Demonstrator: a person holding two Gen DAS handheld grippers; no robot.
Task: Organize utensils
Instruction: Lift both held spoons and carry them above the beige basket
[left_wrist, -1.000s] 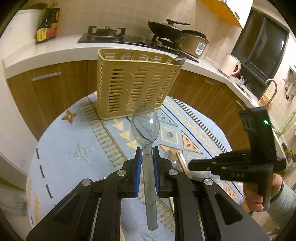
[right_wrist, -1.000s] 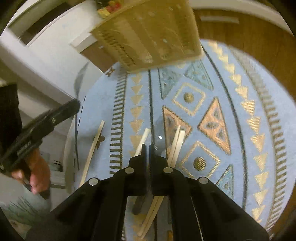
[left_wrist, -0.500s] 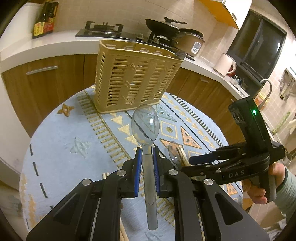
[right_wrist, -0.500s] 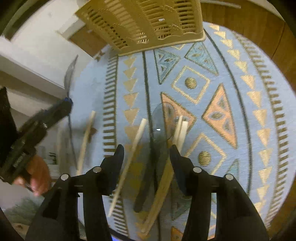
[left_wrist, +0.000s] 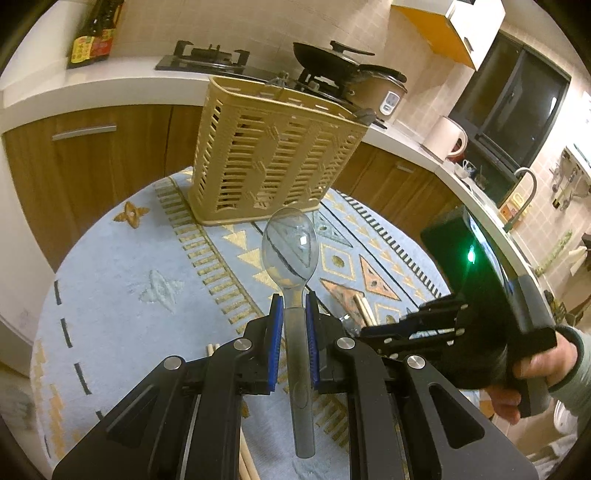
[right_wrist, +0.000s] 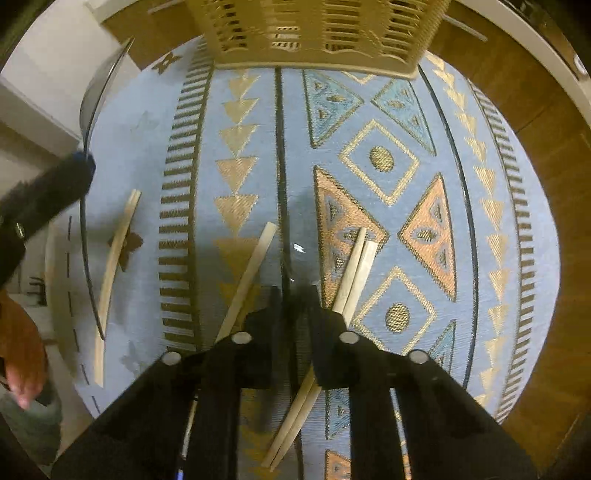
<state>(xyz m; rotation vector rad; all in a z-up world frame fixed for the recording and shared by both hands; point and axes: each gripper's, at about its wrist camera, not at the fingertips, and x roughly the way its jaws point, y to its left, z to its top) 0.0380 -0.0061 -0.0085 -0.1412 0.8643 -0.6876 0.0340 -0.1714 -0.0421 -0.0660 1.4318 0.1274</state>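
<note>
PROGRESS: tan slotted plastic utensil basket (left_wrist: 273, 155) seemingly near-empty, pale wooden chopsticks (right_wrist: 354, 269) scattered on the bench | LEFT: left gripper (left_wrist: 293, 332) jaws clamped on clear plastic spoon (left_wrist: 291, 254), short of basket | RIGHT: right gripper (right_wrist: 293, 295) jaws just closing, a clear handle perhaps between them.

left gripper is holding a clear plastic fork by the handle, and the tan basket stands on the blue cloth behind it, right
Not quite. The left gripper is holding a clear plastic spoon, not a fork; the left wrist view shows its rounded bowl. The tan basket does stand on the blue cloth behind it.
</note>
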